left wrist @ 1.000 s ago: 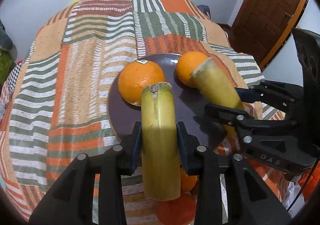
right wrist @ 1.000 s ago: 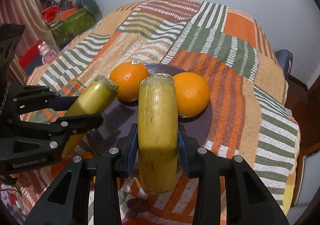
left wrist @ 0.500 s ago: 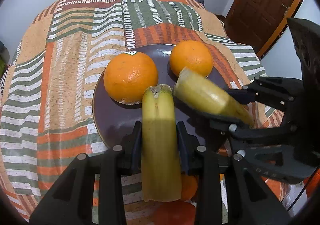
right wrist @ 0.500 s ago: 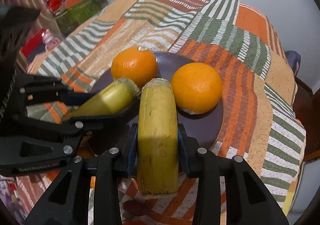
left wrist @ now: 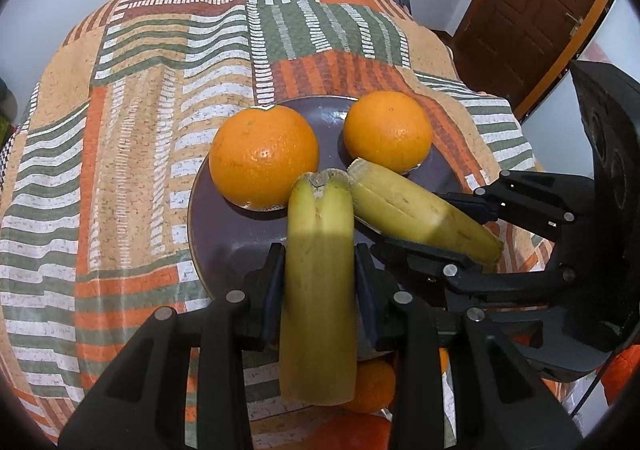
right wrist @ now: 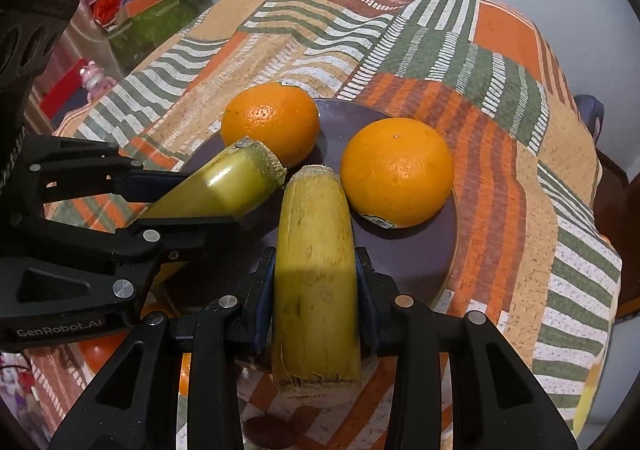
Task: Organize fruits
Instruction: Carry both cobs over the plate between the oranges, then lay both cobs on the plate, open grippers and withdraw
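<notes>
A dark purple plate (left wrist: pixel 240 234) (right wrist: pixel 416 250) on a striped tablecloth holds two oranges, one left (left wrist: pixel 262 158) (right wrist: pixel 272 122) and one right (left wrist: pixel 388 130) (right wrist: pixel 396 174). My left gripper (left wrist: pixel 320 278) is shut on a banana (left wrist: pixel 320 290), its cut end over the plate between the oranges. My right gripper (right wrist: pixel 316 286) is shut on a second banana (right wrist: pixel 316 270). In the left wrist view the right gripper (left wrist: pixel 424 218) and its banana (left wrist: pixel 416 210) come in from the right; the two banana tips nearly touch. The right wrist view shows the left gripper (right wrist: pixel 188 198) with its banana (right wrist: pixel 224 186).
The round table's patchwork cloth (left wrist: pixel 140 130) drops off on all sides. More oranges (left wrist: pixel 372 386) lie low beneath the grippers. A brown door (left wrist: pixel 532 2) is at the right. Boxes and toys (right wrist: pixel 136 22) sit on the floor at the left.
Both grippers have moved forward and down over the plate with their bananas. The banana tips have come together between the two oranges.
</notes>
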